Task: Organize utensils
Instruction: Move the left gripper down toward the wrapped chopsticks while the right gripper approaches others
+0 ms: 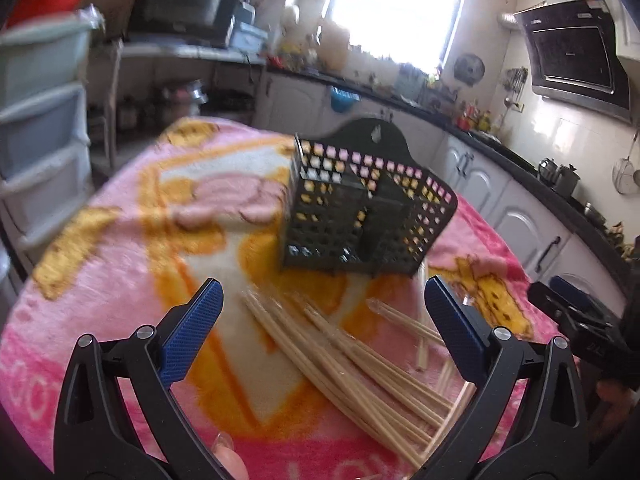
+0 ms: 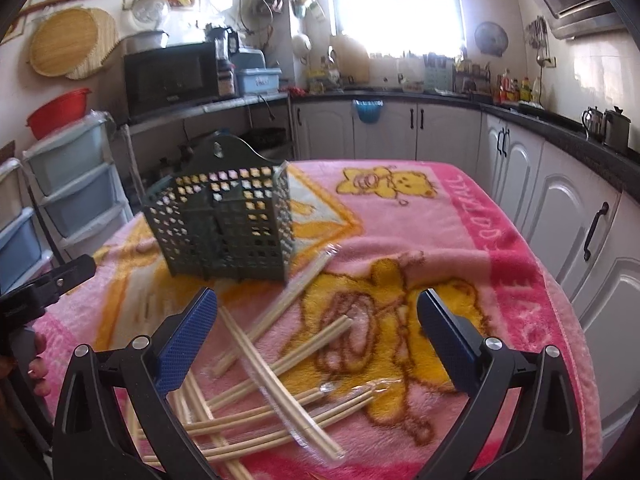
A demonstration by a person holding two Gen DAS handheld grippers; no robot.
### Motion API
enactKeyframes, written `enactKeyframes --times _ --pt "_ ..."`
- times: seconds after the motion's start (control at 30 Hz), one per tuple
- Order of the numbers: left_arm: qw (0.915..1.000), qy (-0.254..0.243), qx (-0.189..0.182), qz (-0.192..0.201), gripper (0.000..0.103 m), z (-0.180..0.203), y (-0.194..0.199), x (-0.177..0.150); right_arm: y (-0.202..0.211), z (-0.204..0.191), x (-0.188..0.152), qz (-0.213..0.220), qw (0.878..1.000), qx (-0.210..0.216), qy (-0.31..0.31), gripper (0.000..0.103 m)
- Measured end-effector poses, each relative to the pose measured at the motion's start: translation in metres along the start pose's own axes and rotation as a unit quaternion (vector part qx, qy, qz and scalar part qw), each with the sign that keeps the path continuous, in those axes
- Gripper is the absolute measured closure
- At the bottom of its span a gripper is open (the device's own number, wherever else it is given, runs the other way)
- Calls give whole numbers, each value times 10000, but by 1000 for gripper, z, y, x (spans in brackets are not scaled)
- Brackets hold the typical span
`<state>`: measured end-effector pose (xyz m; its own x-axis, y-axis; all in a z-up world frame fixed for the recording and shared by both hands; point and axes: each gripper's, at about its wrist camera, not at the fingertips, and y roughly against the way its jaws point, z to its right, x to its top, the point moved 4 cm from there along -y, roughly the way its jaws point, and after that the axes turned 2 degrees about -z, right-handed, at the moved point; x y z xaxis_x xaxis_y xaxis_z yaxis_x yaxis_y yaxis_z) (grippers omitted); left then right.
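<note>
A dark green perforated utensil basket (image 1: pixel 362 208) stands upright on the pink blanket-covered table (image 1: pixel 120 240); it also shows in the right wrist view (image 2: pixel 224 224). Several pairs of wooden chopsticks in clear wrappers (image 1: pixel 360 356) lie scattered in front of it, and show in the right wrist view (image 2: pixel 276 376). My left gripper (image 1: pixel 324 328) is open and empty just above the chopstick pile. My right gripper (image 2: pixel 316 340) is open and empty over the chopsticks. The right gripper also shows at the right edge of the left wrist view (image 1: pixel 576 312), and the left gripper at the left edge of the right wrist view (image 2: pixel 48 280).
Plastic drawer units (image 2: pixel 76 184) stand left of the table. White kitchen cabinets (image 2: pixel 560 208) and a dark counter run along the back and right. A microwave (image 2: pixel 172 76) sits on a shelf at the back left.
</note>
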<state>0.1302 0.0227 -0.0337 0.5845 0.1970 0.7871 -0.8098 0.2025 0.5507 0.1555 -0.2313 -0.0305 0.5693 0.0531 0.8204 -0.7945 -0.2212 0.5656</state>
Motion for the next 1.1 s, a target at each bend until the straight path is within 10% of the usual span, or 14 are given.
enactKeyframes --times 0.17,0.9,1.1 --pt "9985 -119 -189 -500 11 9 -22 -11 -21 14 1 -415 9991 -96 -91 6" --pt "9877 153 -221 -1541 84 -3 -74 -33 -80 31 -13 -1495 9880 168 -363 7" --pt "9878 110 -222 -1539 93 -6 -78 -31 -102 36 -23 -1993 9742 521 -921 30"
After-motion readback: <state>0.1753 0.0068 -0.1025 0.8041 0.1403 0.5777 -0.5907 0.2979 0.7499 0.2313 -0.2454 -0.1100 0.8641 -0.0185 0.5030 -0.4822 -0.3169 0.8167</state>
